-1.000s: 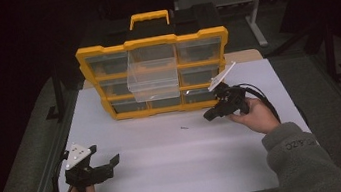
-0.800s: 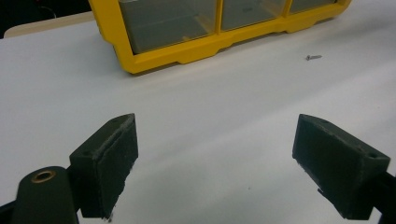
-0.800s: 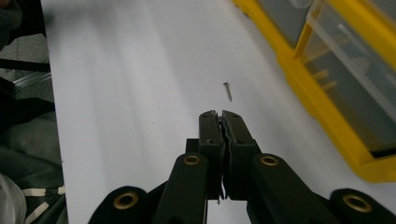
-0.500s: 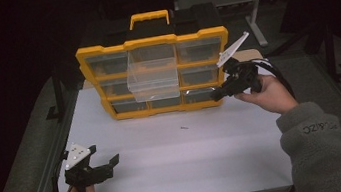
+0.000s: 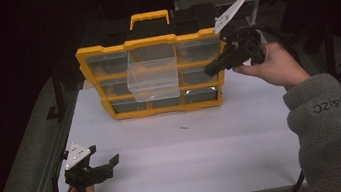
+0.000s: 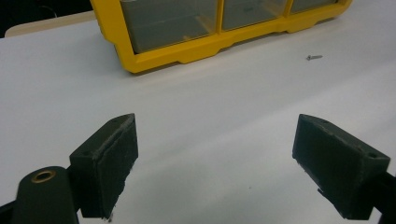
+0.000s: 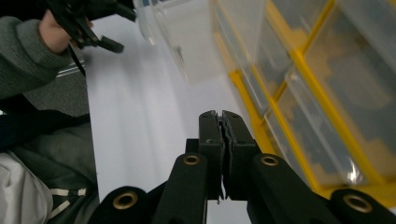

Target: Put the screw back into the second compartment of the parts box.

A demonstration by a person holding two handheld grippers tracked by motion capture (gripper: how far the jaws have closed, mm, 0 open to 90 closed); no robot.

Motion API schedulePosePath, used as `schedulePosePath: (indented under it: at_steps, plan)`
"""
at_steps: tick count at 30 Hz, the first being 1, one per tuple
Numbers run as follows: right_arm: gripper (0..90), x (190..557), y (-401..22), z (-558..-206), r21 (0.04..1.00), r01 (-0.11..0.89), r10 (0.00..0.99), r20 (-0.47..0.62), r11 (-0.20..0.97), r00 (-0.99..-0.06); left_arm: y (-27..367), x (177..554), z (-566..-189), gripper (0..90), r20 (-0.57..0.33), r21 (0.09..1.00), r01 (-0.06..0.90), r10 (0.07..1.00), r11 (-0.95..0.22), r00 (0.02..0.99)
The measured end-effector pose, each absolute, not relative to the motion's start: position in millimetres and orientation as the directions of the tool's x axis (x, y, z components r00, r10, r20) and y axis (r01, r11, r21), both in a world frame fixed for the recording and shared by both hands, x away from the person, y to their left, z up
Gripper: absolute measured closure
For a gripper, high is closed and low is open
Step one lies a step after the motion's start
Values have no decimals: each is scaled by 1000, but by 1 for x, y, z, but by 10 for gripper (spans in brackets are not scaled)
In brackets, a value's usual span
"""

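The fingers of the right gripper (image 5: 210,68) are pressed together with nothing between them, held in the air beside the right end of the yellow plastic organiser case with clear drawers (image 5: 102,55), level with its upper rows. In the right gripper view the closed black fingers (image 7: 211,140) point along the case front (image 7: 299,70), close to its drawers but not touching them. The left gripper (image 5: 108,161) rests low at the near left corner of the white counter (image 5: 216,145), its fingers spread wide and empty; in the left gripper view the two pads (image 6: 114,144) stand well apart over bare counter (image 6: 210,116).

The case stands upright at the far edge of the counter, its yellow carrying handle (image 5: 149,17) on top. One clear plastic drawer (image 5: 151,73) from the middle column juts out toward the person, overhanging the row below it and partly hiding the drawers behind. It lies between the two grippers' lines of approach to the case centre, well left of the right gripper. A small dark screw (image 5: 183,127) lies alone on the counter just in front of the case, also seen in the left gripper view (image 6: 314,57). A grey sleeve (image 5: 334,128) covers the right forearm at the near right.
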State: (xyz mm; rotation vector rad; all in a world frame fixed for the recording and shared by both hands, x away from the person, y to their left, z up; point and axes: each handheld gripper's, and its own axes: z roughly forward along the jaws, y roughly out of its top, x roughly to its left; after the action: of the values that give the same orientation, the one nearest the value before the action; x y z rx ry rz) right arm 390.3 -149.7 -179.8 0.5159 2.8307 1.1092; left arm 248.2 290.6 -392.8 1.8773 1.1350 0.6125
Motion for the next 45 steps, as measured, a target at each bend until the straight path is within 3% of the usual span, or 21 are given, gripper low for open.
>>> schedulePosePath:
  at_steps: [15, 32, 45]
  plan:
    - [864, 399, -90, -135, 655, 210, 269, 10, 726, -963, 291, 248, -392, 139, -18, 850, 471, 882, -234, 471]
    - [862, 416, -28, -164, 597, 202, 231, 29, 776, -972, 291, 248, -391, 139, -19, 854, 466, 882, -231, 471]
    - [807, 419, -28, -172, 608, 208, 239, 32, 766, -971, 291, 248, -392, 139, -22, 852, 471, 882, -230, 472]
